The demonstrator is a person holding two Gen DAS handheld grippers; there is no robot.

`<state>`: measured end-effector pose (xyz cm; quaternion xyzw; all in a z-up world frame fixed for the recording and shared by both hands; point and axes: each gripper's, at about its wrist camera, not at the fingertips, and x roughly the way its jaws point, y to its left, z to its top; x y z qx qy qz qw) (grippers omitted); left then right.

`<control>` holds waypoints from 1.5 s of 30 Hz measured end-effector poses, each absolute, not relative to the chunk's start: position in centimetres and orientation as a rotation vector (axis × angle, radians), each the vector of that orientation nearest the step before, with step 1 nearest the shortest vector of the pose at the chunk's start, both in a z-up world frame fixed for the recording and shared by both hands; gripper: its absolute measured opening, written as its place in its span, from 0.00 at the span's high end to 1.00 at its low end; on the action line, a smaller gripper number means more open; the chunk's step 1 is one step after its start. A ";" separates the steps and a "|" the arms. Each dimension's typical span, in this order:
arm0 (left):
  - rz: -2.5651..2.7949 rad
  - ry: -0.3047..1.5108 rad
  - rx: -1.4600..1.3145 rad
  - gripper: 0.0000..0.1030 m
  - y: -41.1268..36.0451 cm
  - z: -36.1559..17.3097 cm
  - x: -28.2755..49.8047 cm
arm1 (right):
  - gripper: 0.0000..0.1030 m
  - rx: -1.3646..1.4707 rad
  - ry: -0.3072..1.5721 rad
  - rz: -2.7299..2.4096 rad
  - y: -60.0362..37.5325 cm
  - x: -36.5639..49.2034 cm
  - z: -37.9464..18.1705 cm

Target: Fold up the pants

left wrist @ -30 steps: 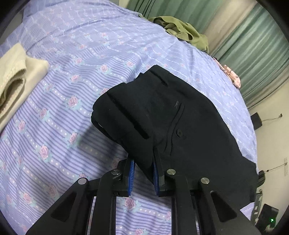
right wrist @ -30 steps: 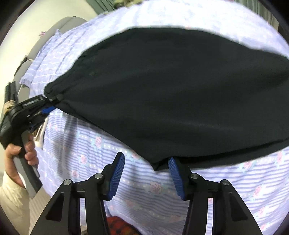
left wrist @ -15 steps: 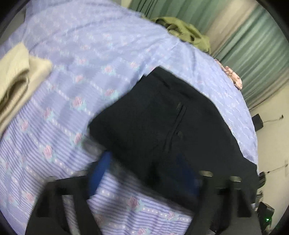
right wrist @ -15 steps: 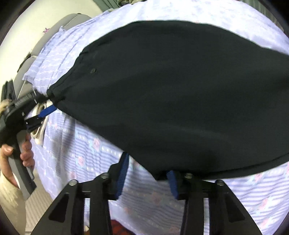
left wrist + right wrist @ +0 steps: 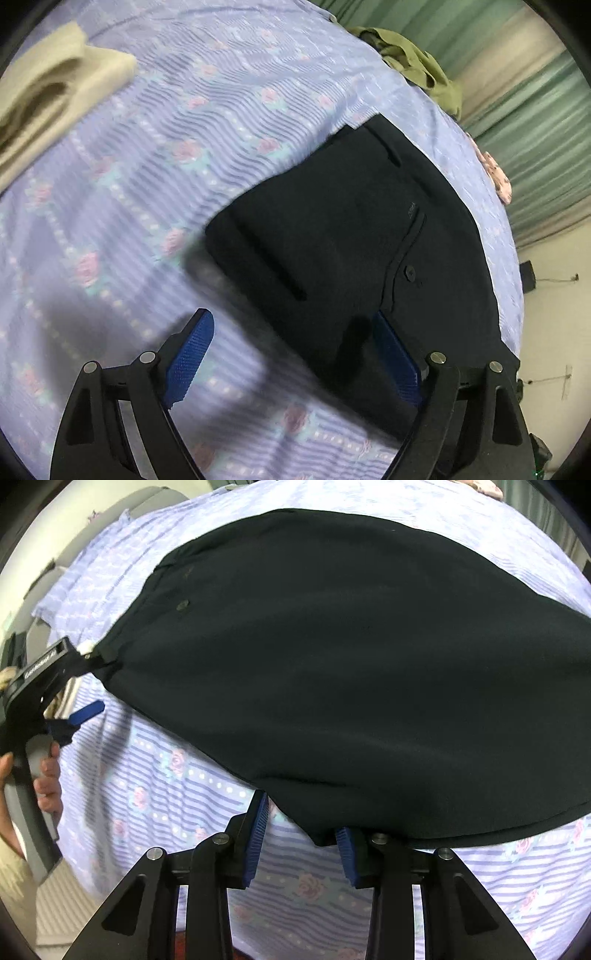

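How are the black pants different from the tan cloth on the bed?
The black pants are dark and lie spread out flat; the tan cloth is pale and bunched in thick layers. The black pants show a pocket with a button; the tan cloth shows neither. Both lie on the flowered sheet.

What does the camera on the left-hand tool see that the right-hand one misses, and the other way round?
Only the left wrist view shows the folded beige cloth, the olive-green garment at the far bed edge, the green curtains and the pants' buttoned back pocket.

Only the right wrist view shows the person's hand holding the left gripper from outside, and the right gripper with a corner of the pants between its jaws, no pad clearly pressing it.

Both show the black pants on the purple flowered bedsheet.
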<state>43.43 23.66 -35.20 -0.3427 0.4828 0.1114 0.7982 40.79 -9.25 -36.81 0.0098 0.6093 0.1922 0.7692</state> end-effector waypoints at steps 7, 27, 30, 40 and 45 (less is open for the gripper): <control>0.303 1.006 -0.662 0.78 23.2 -33.6 45.3 | 0.74 0.026 1.347 0.432 -8.7 41.0 -36.3; 0.226 0.955 -0.203 0.14 23.2 -26.7 44.0 | 0.49 -0.138 1.276 0.439 -6.1 38.1 -29.5; 0.118 0.921 -0.184 0.14 24.3 -25.4 46.8 | 0.34 -0.144 1.109 0.366 -6.2 40.1 -27.1; -0.067 1.060 -0.194 0.25 25.6 -30.4 60.8 | 0.34 -0.121 0.950 0.147 -7.6 54.9 -29.6; -0.102 1.158 -0.173 0.39 24.7 -33.5 63.4 | 0.34 -0.108 0.974 0.126 -7.5 57.4 -30.8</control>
